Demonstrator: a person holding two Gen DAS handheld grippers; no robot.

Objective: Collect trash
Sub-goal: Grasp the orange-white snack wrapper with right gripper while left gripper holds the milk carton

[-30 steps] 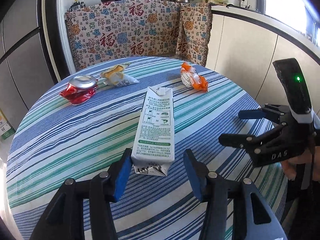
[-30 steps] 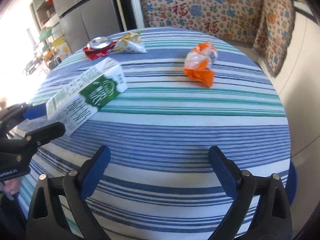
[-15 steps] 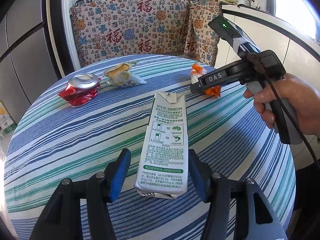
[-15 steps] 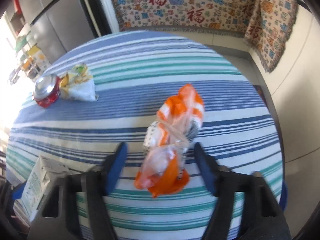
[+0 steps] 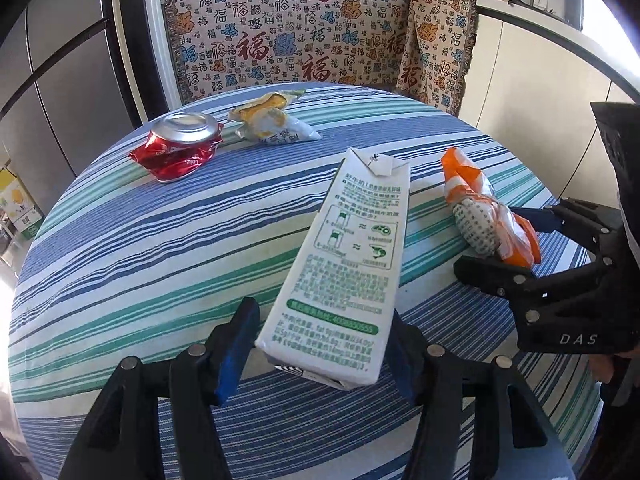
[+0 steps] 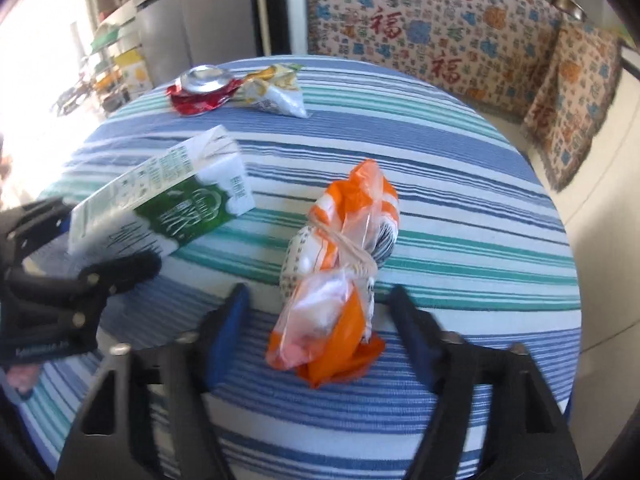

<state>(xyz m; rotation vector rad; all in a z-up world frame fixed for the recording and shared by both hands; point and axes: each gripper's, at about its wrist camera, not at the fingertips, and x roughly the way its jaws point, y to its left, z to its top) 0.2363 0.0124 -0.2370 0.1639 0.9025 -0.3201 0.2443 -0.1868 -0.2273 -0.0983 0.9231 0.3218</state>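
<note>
A white and green milk carton [image 5: 344,268] lies on the striped round table [image 5: 160,248], its base between the open jaws of my left gripper [image 5: 320,350]; the carton looks raised at the near end. It also shows in the right wrist view [image 6: 160,200]. An orange and white tied plastic bag [image 6: 340,280] lies between the open jaws of my right gripper [image 6: 320,320]; the pads stand apart from it. The bag also shows in the left wrist view [image 5: 484,216], with the right gripper [image 5: 516,240] around it.
A crushed red can [image 5: 180,148] and a yellow and white snack wrapper [image 5: 272,124] lie at the far left of the table. A patterned cloth [image 5: 320,40] covers furniture behind. A white cabinet [image 5: 540,64] stands to the right.
My right gripper has come down around the orange bag, nearer to me. My left gripper has closed in on the carton's base, which has tilted to the right.
</note>
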